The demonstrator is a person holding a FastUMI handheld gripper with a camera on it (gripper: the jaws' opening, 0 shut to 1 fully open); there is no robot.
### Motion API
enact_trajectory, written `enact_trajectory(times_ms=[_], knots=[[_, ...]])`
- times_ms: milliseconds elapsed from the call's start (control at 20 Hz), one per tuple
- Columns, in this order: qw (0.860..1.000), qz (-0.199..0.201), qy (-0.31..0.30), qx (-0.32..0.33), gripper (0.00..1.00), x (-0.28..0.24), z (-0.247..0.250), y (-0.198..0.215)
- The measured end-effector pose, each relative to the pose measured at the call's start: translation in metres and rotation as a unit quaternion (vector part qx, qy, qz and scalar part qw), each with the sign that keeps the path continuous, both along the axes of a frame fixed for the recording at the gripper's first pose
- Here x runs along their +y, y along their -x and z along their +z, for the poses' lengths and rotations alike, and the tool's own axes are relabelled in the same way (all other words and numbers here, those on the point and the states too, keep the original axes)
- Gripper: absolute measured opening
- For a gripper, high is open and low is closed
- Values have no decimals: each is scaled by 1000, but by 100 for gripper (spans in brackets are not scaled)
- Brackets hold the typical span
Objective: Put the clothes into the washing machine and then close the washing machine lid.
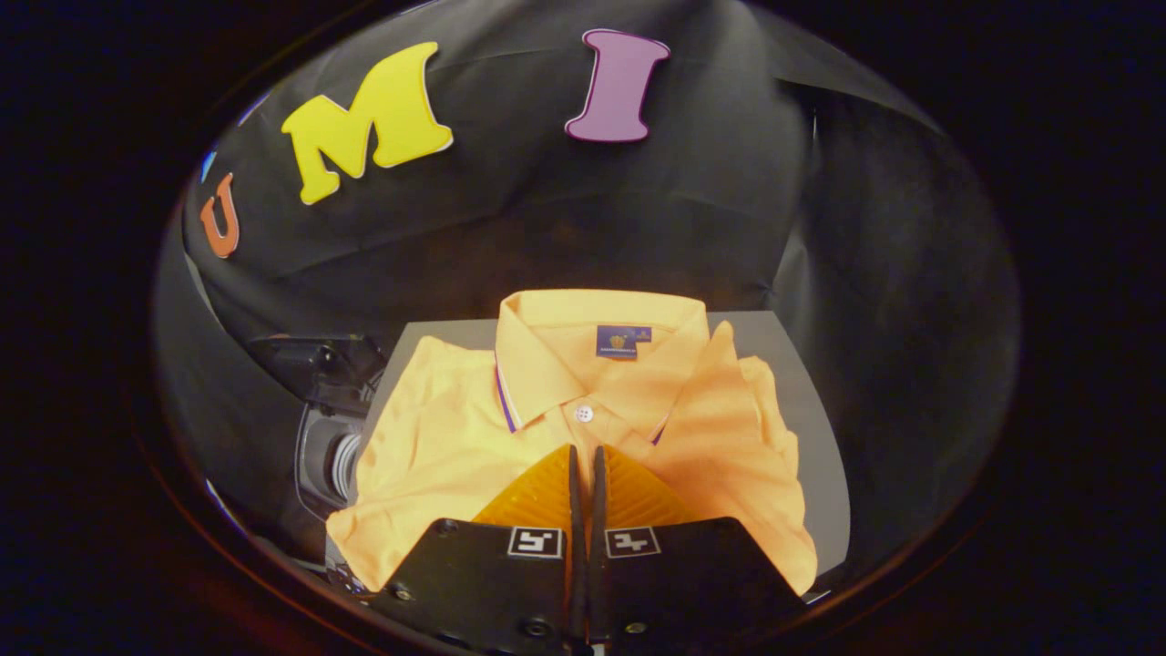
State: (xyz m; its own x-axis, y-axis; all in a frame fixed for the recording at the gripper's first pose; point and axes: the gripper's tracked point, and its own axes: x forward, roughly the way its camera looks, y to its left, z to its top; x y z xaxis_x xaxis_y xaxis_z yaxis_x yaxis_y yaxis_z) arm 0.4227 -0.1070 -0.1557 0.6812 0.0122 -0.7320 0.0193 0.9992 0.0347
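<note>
Here we see the tool (583,460) poised low over an orange polo shirt (437,446), its two fingers drawn together with only a thin slit between them. We cannot tell whether any cloth is pinched in that slit; the fingertips (547,487) sit against the shirt's front, just below the white button (584,414) at the placket. The shirt lies spread on a grey tabletop (820,428), collar (547,346) away from us and a small dark blue label (623,341) showing inside the neck. The right side of the garment is rumpled and folded up toward the collar; the left side lies flatter. Beside the shirt's left edge, we note a dark machine (328,419) with a ribbed grey part, partly lost in shadow; we cannot tell its lid's position. Black cloth (638,210) hangs behind the tabletop.
</note>
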Motion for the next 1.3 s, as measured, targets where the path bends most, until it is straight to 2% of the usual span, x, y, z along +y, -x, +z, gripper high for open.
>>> enact_trajectory(times_ms=[400, 1300], knots=[[999, 9, -34, -29, 4, 38, 52, 13], [986, 100, -81, -102, 4, 208, 144, 52]])
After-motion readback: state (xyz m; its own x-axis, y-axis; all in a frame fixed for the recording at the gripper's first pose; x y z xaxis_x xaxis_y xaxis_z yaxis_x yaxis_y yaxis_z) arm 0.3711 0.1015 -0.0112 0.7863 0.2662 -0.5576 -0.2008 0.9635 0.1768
